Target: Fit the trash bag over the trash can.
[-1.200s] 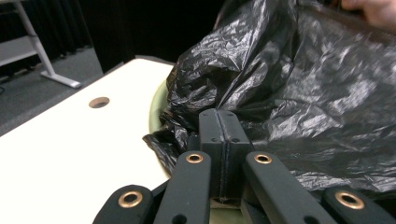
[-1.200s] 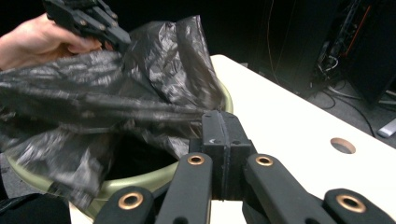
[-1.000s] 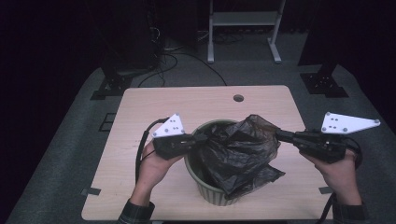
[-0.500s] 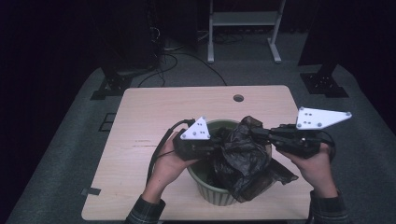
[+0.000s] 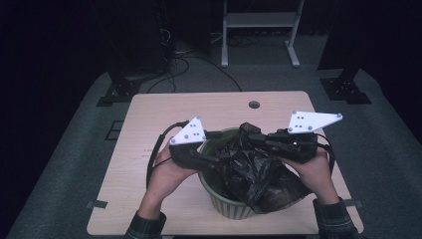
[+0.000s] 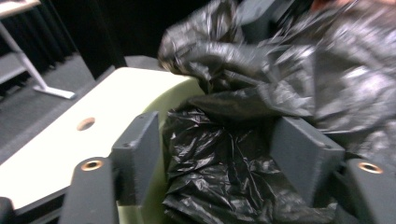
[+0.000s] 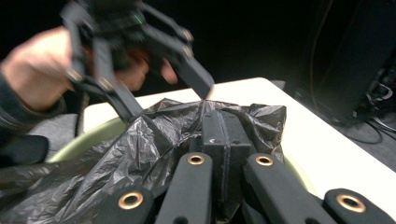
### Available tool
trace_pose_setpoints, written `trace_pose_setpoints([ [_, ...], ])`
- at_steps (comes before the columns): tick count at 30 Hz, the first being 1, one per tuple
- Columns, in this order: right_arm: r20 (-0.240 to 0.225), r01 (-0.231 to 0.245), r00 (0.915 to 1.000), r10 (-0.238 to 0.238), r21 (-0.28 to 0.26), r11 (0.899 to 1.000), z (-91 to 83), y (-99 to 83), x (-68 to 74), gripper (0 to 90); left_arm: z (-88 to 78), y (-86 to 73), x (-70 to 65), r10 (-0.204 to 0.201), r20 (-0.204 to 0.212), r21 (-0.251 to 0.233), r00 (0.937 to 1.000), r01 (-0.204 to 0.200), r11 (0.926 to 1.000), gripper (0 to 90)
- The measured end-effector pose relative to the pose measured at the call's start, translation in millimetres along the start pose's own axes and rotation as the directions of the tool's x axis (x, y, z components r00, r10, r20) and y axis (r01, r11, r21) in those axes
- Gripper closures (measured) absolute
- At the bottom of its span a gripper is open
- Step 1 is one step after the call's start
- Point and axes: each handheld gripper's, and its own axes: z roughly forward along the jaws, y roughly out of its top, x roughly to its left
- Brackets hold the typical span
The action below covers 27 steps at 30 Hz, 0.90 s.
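A pale green bin (image 5: 226, 206) stands at the table's near edge with a crumpled black bag (image 5: 256, 172) spilling out of it. My left gripper (image 5: 221, 157) is at the bin's left rim. Its jaws have just been opening and stand apart (image 6: 219, 135); the bag (image 6: 219, 168) and the bin's rim (image 6: 173, 98) lie between them, unpinched. My right gripper (image 5: 247, 133) reaches in from the right, shut (image 7: 224, 126) on a fold of the bag (image 7: 140, 140) above the bin's mouth. The open left gripper (image 7: 140, 60) is blurred beyond it.
The bin stands on a light wooden table (image 5: 149, 129) with a small round hole (image 5: 254, 104) near its far edge. On the dark floor behind are cables (image 5: 199, 59), a white metal rack (image 5: 259, 30) and black stand feet (image 5: 119, 92).
Both hands have come in over the bin, the right one carrying the bag's edge leftwards. The left jaws, shut on the bag before, have come apart.
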Motion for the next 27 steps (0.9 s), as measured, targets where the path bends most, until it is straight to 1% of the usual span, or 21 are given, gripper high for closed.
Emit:
trace_pose_setpoints([
  [1, 0.013, 0.003, 0.9999, -0.003, 0.012, 1.0, 1.4, -0.2, -0.3, 90.0, -4.9, 0.8, 0.6, -0.003, -0.004, -0.013, 1.0, 0.003, 0.9999, 29.9],
  [2, 0.017, 0.001, 0.9999, -0.001, 0.017, 1.0, 2.7, -0.8, -0.9, 90.0, -9.4, 2.0, 0.6, -0.008, 0.001, -0.028, 1.0, 0.008, 0.9996, 29.8],
  [4, 0.018, -0.003, 0.9998, 0.003, 0.023, 1.0, 5.1, -1.6, -2.3, 90.0, -14.1, 4.4, -1.5, -0.017, 0.037, -0.065, 0.9992, 0.02, 0.9977, 30.0],
  [5, 0.017, -0.004, 0.9999, 0.004, 0.022, 1.0, 6.5, -2.0, -3.0, 90.0, -13.8, 5.9, -3.5, -0.023, 0.062, -0.07, 0.9978, 0.027, 0.9971, 30.3],
  [6, 0.017, -0.007, 0.9998, 0.007, 0.023, 1.0, 7.5, -2.2, -3.4, 90.0, -12.0, 7.4, -6.1, -0.021, 0.081, -0.071, 0.9965, 0.026, 0.9971, 30.3],
  [9, 0.011, -0.011, 0.9999, 0.011, 0.019, 1.0, 10.2, -2.4, -4.4, 90.0, -0.8, 10.5, -13.7, -0.013, 0.127, -0.05, 0.9919, 0.02, 0.9986, 30.3],
  [10, 0.009, -0.011, 0.9999, 0.011, 0.017, 1.0, 11.0, -2.1, -4.2, 90.0, 4.1, 10.9, -16.1, -0.012, 0.131, -0.046, 0.9913, 0.018, 0.9988, 30.4],
  [11, 0.008, -0.012, 0.9999, 0.012, 0.016, 1.0, 11.5, -1.8, -3.9, 90.0, 9.1, 11.0, -17.8, -0.01, 0.121, -0.035, 0.9927, 0.014, 0.9993, 31.7],
  [12, 0.004, -0.013, 0.9999, 0.013, 0.014, 1.0, 11.8, -1.5, -3.4, 90.0, 13.8, 10.9, -18.7, -0.007, 0.114, -0.022, 0.9935, 0.01, 0.9997, 35.4],
  [13, -0.002, -0.014, 0.9999, 0.014, 0.01, 1.0, 11.8, -1.3, -3.0, 90.0, 17.8, 10.4, -18.8, -0.005, 0.117, -0.02, 0.9931, 0.008, 0.9998, 42.2],
  [14, -0.007, -0.014, 0.9999, 0.014, 0.006, 1.0, 11.7, -0.9, -2.8, 90.0, 22.4, 9.5, -18.8, -0.006, 0.128, -0.014, 0.9918, 0.008, 0.9999, 50.5],
  [15, -0.008, -0.011, 0.9999, 0.011, 0.001, 1.0, 11.4, -0.3, -2.5, 90.0, 25.0, 9.1, -18.9, -0.005, 0.133, -0.004, 0.9911, 0.005, 1.0, 63.0],
  [16, -0.009, -0.011, 0.9999, 0.011, -0.001, 1.0, 11.2, 0.0, -2.5, 90.0, 28.4, 8.7, -18.9, -0.003, 0.136, 0.011, 0.9907, 0.001, 0.9999, 70.6],
  [18, -0.008, -0.01, 0.9999, 0.01, -0.007, 1.0, 10.5, 0.5, -2.8, 90.0, 34.4, 7.5, -18.3, -0.02, 0.126, 0.025, 0.9918, 0.017, 0.9995, 84.2],
  [19, -0.005, -0.01, 0.9999, 0.01, -0.011, 1.0, 9.3, 0.4, -3.0, 90.0, 35.2, 6.9, -17.2, -0.022, 0.116, 0.026, 0.993, 0.019, 0.9995, 88.3],
  [21, 0.002, -0.014, 0.9999, 0.014, -0.022, 1.0, 6.5, -0.1, -4.0, 79.9, 34.2, 5.0, -12.4, -0.031, 0.079, 0.027, 0.9964, 0.029, 0.9992, 89.5],
  [22, 0.001, -0.019, 0.9998, 0.019, -0.024, 1.0, 4.1, -0.5, -4.7, 74.3, 32.6, 3.3, -9.0, -0.04, 0.059, 0.016, 0.9974, 0.039, 0.9991, 89.6],
  [23, 0.009, -0.022, 0.9997, 0.022, -0.031, 0.999, 1.6, -1.5, -5.2, 70.6, 30.3, 1.6, -5.6, -0.054, 0.036, 0.002, 0.9979, 0.054, 0.9985, 89.6],
  [24, 0.021, -0.028, 0.9994, 0.029, -0.032, 0.999, -1.8, -2.6, -5.8, 70.0, 27.4, -0.2, -1.6, -0.07, 0.018, -0.007, 0.9974, 0.07, 0.9975, 89.6],
  [25, 0.023, -0.031, 0.9992, 0.032, -0.037, 0.999, -5.6, -4.2, -6.3, 67.7, 23.3, -2.4, 3.3, -0.088, 0.001, -0.021, 0.9961, 0.088, 0.9959, 89.7],
  [27, 0.033, -0.039, 0.9986, 0.04, -0.046, 0.998, -13.9, -7.8, -7.1, 66.0, 18.5, -4.9, 8.7, -0.106, -0.026, -0.036, 0.994, 0.105, 0.9938, 89.7],
])
